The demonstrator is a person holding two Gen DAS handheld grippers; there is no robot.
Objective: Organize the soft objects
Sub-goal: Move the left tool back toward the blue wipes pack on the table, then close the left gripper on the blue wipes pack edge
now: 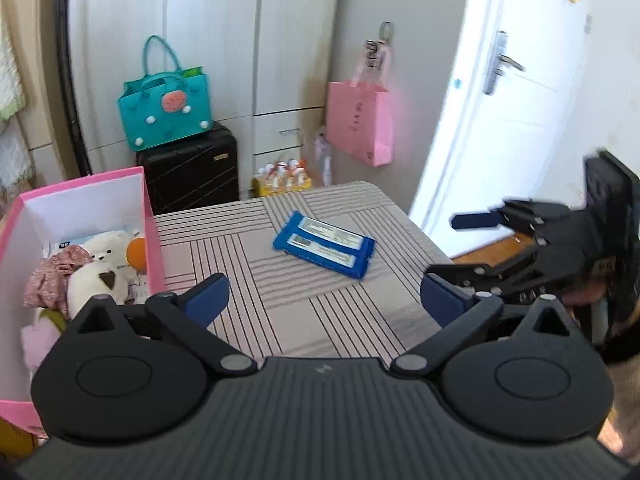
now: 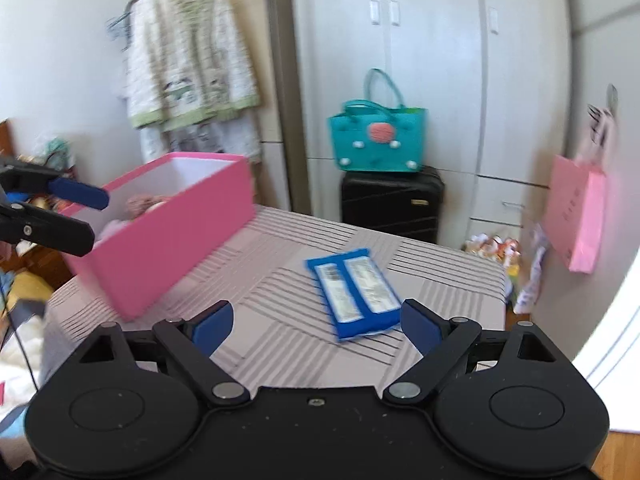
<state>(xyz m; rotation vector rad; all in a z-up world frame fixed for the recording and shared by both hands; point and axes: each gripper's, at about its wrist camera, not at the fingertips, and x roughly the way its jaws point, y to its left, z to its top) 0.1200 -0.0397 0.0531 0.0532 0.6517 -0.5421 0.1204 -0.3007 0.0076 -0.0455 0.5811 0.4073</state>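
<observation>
left gripper [image 1: 324, 300] wide open, holds nothing | right gripper [image 2: 316, 320] wide open, holds nothing | flat blue soft pack with white labels [image 1: 324, 245], words too blurry, lies on striped table [image 1: 248, 220] | pink cardboard box [image 1: 84, 188] holds plush toys [image 1: 104, 256]

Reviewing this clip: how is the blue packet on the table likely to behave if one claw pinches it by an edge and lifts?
The blue packet lies flat with crimped ends, so it is probably soft film that would sag from an edge pinch. Its glossy wrapper may slip between the pads. It looks thin, so likely light, and being flat on the striped table, it should slide, not roll.
</observation>
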